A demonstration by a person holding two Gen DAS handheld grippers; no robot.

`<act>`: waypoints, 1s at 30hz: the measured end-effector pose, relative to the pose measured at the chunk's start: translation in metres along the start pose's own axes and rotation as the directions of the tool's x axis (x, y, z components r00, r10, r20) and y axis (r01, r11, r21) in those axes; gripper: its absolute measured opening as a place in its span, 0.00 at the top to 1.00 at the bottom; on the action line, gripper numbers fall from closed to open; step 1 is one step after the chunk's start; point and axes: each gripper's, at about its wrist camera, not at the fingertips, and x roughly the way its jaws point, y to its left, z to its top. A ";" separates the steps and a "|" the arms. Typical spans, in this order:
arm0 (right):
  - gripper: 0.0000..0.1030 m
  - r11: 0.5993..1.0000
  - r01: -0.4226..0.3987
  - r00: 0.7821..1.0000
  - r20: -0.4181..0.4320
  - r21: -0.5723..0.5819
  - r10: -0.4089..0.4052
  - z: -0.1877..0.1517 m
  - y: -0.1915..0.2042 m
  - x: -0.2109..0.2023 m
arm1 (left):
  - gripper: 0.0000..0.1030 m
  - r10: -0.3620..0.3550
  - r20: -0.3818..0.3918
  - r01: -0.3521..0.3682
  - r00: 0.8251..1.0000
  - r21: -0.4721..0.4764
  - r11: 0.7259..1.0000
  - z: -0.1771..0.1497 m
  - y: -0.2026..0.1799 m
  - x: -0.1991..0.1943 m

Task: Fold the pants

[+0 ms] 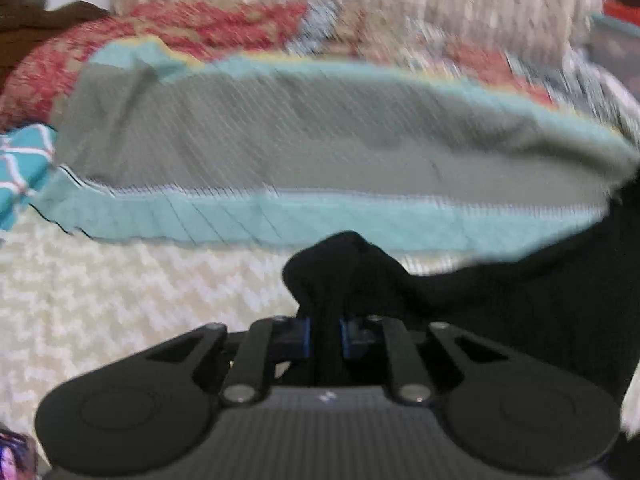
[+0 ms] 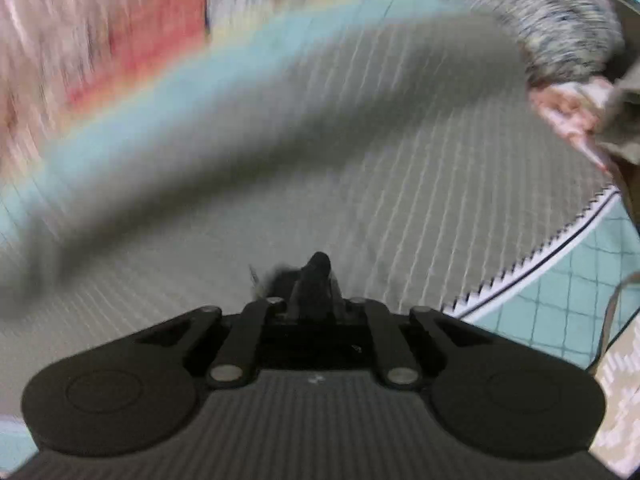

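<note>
2 grippers [image 1: 324,338] [image 2: 316,300], 1 black pants [image 1: 520,308]

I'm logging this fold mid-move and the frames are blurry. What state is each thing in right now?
left gripper: shut on black pants, cloth bunched between the fingers.
right gripper: shut on a small pinch of black cloth.
black pants: lifted, draping to the right.
grey-and-teal mat: spread flat under the work.
cream patterned cover: lying flat.

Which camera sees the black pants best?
The left wrist view: the black pants spread from the left gripper, shut on them, off to the right edge. The right wrist view shows only a small dark bunch pinched in the right gripper.
</note>
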 end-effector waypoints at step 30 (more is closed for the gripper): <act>0.63 0.718 -0.099 0.972 0.220 0.688 -0.076 -0.275 -0.361 -0.314 | 0.68 -0.332 -0.195 0.334 0.923 -0.024 0.942 -0.252 0.015 -0.212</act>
